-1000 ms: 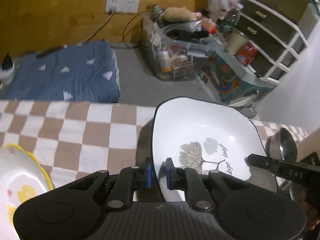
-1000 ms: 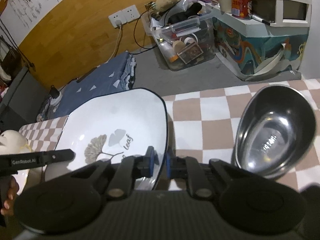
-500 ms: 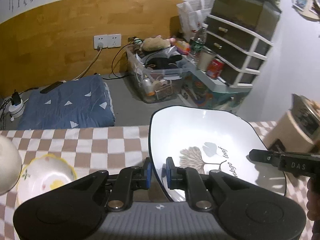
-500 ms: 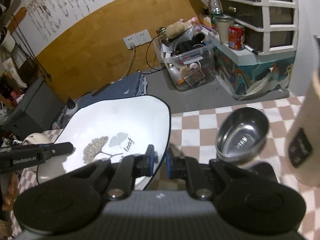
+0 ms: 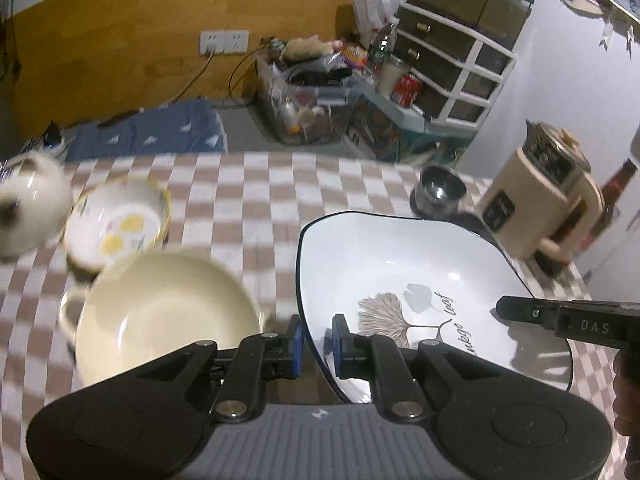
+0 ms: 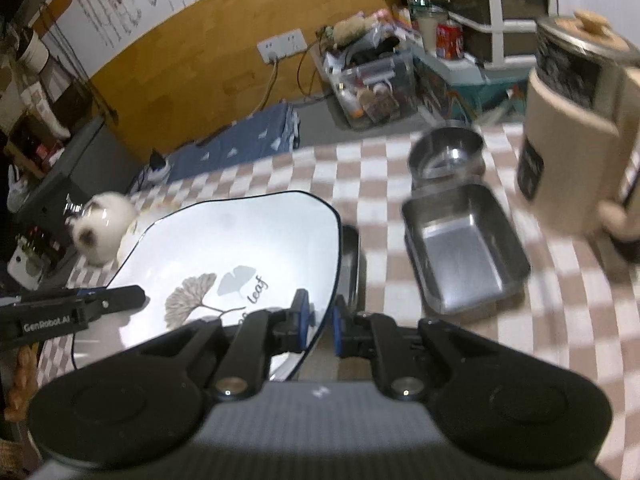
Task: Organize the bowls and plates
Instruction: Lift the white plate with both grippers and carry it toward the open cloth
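A brown-and-white checked tablecloth (image 5: 256,184) covers the table, and behind it the room shows a wood-panelled wall (image 5: 120,32) with a double socket (image 5: 224,42), a blue patterned mat (image 5: 148,138) on the grey floor, a clear storage bin (image 5: 308,108) of clutter and a white-framed drawer unit (image 5: 452,60). On the cloth sit a cream two-handled bowl (image 5: 168,312), a white bowl with yellow fruit print (image 5: 120,220), a round white teapot (image 5: 30,204), a small round steel bowl (image 6: 446,156), a rectangular steel tray (image 6: 464,248) and a beige electric kettle (image 6: 576,128) at the far right. The white ginkgo-leaf plate (image 5: 420,292), dark-rimmed, is held up over the cloth between both grippers. The left gripper (image 5: 317,344) is closed on the plate's near left rim, one blue pad under and one over the edge; the right gripper (image 6: 320,322) is pinched the same way on the plate's right rim. Each camera sees the other gripper's finger reaching in over the plate's opposite side. Motion blur softens the tabletop in both views
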### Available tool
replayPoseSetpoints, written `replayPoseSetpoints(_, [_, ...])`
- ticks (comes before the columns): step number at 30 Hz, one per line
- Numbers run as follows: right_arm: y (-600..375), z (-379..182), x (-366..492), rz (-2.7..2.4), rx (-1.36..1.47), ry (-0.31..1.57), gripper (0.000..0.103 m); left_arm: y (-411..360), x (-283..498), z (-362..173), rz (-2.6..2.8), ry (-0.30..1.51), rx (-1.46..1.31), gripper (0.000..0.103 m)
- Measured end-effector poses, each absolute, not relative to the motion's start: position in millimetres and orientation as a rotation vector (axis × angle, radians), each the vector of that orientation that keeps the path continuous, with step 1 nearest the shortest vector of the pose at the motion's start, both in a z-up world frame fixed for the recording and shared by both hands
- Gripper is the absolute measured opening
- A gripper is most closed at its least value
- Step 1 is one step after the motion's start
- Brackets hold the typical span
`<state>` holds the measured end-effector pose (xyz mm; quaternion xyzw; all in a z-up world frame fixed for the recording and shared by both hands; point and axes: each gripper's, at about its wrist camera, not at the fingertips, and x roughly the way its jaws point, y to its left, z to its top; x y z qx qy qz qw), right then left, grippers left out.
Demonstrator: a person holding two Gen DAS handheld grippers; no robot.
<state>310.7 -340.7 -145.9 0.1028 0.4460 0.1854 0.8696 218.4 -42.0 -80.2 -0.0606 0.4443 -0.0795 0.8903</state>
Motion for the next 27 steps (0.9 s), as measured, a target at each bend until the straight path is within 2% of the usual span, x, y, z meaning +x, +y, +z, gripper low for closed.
replayPoseSetpoints(13, [-315,-190,231,0.404,0.209,1.094,0.014,-11,127,-122,-0.12,1.045,-0.18,0.016])
replayPoseSetpoints(27, [-263,-223,217,0.384,0.125,1.197,0.015,24,114,-159,-0.088,1.109,-0.191,0.017])
